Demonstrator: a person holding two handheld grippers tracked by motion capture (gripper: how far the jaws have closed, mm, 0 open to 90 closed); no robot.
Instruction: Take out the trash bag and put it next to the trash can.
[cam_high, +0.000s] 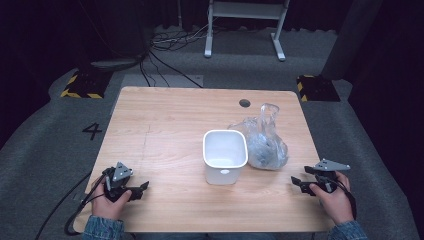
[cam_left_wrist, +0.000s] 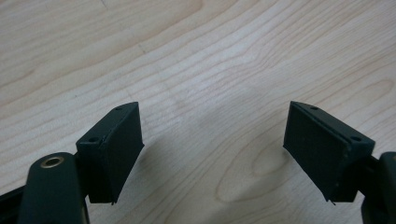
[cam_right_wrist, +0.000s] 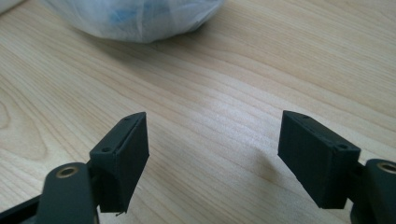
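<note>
A white plastic bin stands upright near the middle of the wooden table. Right beside it lies a clear plastic bag bunched around something bluish-grey. My left gripper rests at the table's front left, held in a hand, jaws wide apart over bare wood. At the front right my right gripper is open too, pointing toward the bag, which lies a short way beyond its jaws. Nothing is between either pair of jaws.
A round cable hole is in the table's far side. Beyond the table are loose cables, a white frame's legs, and yellow-black striped blocks on grey carpet. A "4" is marked on the floor at left.
</note>
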